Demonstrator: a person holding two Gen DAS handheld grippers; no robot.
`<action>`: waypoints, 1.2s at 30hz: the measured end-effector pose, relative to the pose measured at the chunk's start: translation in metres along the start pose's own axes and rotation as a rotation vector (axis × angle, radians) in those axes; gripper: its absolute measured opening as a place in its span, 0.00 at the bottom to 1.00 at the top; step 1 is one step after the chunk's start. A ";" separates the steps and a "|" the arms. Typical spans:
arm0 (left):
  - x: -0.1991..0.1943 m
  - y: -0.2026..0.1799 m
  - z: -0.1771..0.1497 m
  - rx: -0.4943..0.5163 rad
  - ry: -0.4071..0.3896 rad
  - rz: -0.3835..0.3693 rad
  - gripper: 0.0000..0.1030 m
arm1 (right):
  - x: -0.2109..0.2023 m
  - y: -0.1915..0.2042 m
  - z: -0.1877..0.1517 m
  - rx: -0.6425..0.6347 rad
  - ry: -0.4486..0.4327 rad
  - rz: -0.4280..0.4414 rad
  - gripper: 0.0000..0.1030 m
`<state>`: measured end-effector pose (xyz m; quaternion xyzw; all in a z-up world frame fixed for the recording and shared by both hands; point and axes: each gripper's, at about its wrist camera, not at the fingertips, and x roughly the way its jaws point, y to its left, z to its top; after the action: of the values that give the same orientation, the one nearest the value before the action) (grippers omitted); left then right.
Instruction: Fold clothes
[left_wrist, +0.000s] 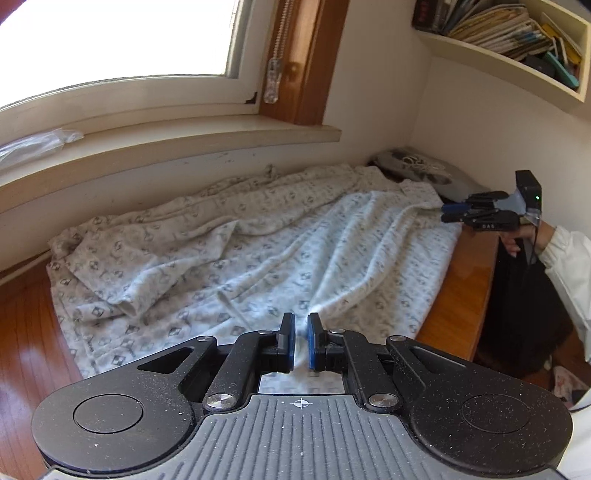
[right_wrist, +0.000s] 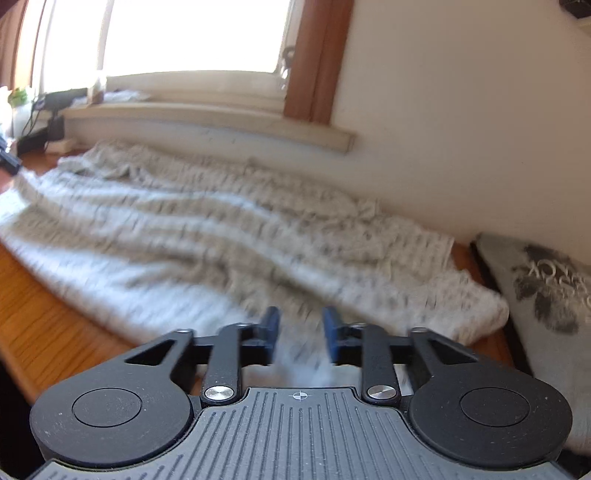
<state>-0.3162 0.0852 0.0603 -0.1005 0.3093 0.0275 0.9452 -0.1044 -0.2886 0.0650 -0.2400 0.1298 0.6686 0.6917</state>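
Observation:
A white fleece garment (left_wrist: 236, 258) with a grey diamond print lies spread and wrinkled over a wooden table (left_wrist: 461, 295); one sleeve (left_wrist: 110, 284) is folded over at its left. My left gripper (left_wrist: 301, 338) is at the garment's near edge, shut on a pinch of fabric, and creases run out from the pinch. My right gripper (left_wrist: 448, 213) is at the garment's far right edge. In the blurred right wrist view the garment (right_wrist: 207, 236) stretches away to the left. There the right gripper (right_wrist: 301, 332) stands partly open over the near hem, with cloth lying between its fingers.
A windowsill (left_wrist: 166, 136) and wall run along the table's far side. A grey printed cushion (right_wrist: 546, 288) lies beyond the garment's right end. A shelf of books (left_wrist: 517, 33) hangs at upper right. A white sleeve (left_wrist: 565, 258) holds the right gripper. Dark devices and cables (right_wrist: 40, 122) sit at the far left.

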 end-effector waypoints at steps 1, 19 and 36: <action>-0.002 0.004 0.001 -0.008 -0.004 0.012 0.07 | 0.004 0.000 0.004 -0.007 -0.009 -0.008 0.38; 0.129 -0.011 0.097 -0.010 -0.050 -0.129 0.07 | 0.005 0.008 0.012 -0.111 -0.011 0.020 0.02; 0.291 -0.060 0.137 -0.044 0.092 -0.258 0.41 | -0.039 0.004 -0.050 -0.092 -0.059 -0.131 0.45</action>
<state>0.0048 0.0515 0.0070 -0.1614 0.3360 -0.0923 0.9233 -0.1037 -0.3476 0.0420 -0.2596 0.0628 0.6341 0.7257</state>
